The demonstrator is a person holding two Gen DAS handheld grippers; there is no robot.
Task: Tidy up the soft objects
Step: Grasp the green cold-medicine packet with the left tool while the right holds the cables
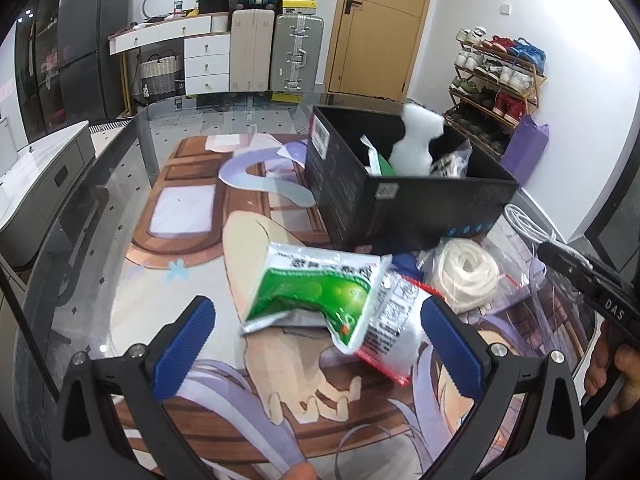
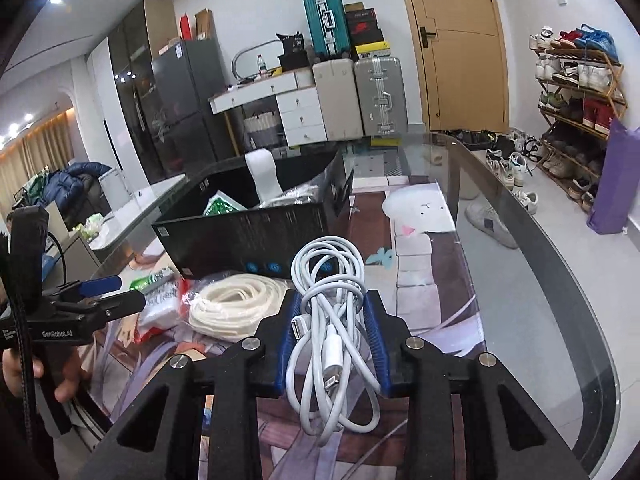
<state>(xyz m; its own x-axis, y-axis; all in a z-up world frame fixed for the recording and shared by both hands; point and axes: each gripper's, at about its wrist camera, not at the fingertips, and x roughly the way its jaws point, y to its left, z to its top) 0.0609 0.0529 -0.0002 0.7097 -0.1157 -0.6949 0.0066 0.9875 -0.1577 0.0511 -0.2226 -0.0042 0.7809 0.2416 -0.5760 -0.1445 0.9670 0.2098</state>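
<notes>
Right wrist view: right gripper (image 2: 332,336) clamped on white cable (image 2: 328,280).

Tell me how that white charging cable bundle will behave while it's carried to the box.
The white cable bundle, pinched in the right gripper, looks floppy: loose loops droop below the pads and will likely swing. Its glossy sheath may slip. Dangling ends could snag the black box rim.

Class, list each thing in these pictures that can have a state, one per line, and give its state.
Right gripper: shut on the white cable.
White cable: bundled, clamped.
Left gripper: open, fingers apart.
Green packet: crumpled, lying loose.
Black box: open-topped, partly filled.
Rope coil: bagged, on the table.
Door: closed.
</notes>
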